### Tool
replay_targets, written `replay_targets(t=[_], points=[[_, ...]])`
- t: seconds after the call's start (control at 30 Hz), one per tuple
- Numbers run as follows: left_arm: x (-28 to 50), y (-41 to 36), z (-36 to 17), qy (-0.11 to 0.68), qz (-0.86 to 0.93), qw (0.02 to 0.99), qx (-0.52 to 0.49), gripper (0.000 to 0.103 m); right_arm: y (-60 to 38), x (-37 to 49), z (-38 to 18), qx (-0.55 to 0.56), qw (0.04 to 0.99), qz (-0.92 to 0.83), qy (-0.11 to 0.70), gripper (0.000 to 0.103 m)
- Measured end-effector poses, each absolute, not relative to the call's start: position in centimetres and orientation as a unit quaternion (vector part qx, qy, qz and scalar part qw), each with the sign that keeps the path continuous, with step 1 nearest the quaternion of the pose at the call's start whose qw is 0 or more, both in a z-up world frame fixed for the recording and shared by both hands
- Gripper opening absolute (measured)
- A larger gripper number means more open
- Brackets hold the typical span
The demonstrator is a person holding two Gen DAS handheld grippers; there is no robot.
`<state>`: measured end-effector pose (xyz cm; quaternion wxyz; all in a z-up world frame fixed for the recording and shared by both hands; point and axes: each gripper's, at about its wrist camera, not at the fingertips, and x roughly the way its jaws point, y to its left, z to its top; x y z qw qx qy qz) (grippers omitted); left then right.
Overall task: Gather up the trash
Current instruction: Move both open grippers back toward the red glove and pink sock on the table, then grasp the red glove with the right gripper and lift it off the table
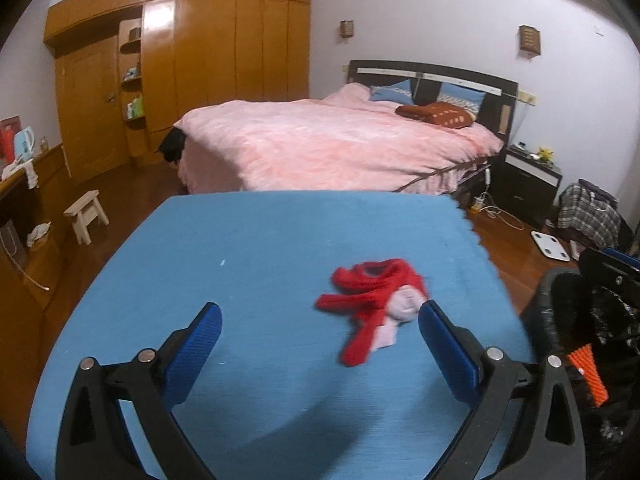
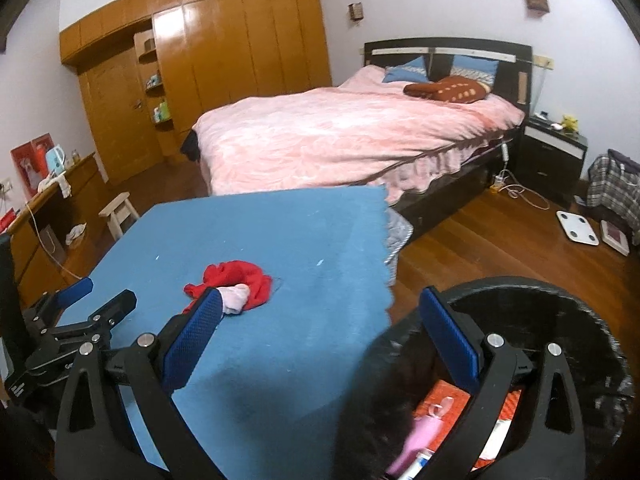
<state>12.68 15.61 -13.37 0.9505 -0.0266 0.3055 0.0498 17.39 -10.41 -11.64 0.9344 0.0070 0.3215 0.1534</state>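
A crumpled red and pink scrap (image 1: 372,300) (image 2: 236,282) lies on the blue-covered table (image 1: 240,248) (image 2: 280,232). My left gripper (image 1: 320,314) hovers open just short of the scrap, which sits close to the right finger's tip; nothing is between the pads. In the right wrist view the left gripper (image 2: 100,296) shows at the left edge. My right gripper (image 2: 320,300) is open and holds nothing, straddling the table's right edge and the black-lined bin (image 2: 532,292) (image 1: 560,304). An orange pack (image 2: 444,400) and pink trash (image 2: 420,436) lie in the bin.
A bed with a pink cover (image 2: 340,140) stands behind the table. A wooden wardrobe (image 2: 240,48), a small stool (image 2: 118,212) and a desk (image 2: 44,208) are on the left. A nightstand (image 2: 552,152), a white scale (image 2: 576,228) and a plaid bag (image 2: 616,188) stand on the wooden floor, right.
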Motion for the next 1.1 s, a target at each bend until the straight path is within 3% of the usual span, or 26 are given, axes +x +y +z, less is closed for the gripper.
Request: replay_targets(t=[0.2, 0.43, 0.9, 1.1], points=[[13.5, 17.8, -15.2, 0.320, 0.068, 0.944, -0.034, 0.096, -7.4, 19.9, -13.7, -0.004, 0.925, 0.170, 0.341, 0.095], [14.6, 18.5, -15.7, 0.318, 0.077, 0.944, -0.036, 0.096, -5.0, 23.3, -15.8, -0.005, 0.914, 0.181, 0.362, 0.080], [16.5, 21.8, -16.3, 0.316, 0.111, 0.941, -0.053, 0.096, -0.1, 26.5, -18.5, -0.018, 0.890, 0.217, 0.400, 0.074], [16.4, 22.3, -16.4, 0.315, 0.114, 0.941, -0.056, 0.096, 0.9, 27.0, -19.7, -0.021, 0.879, 0.225, 0.420, 0.058]])
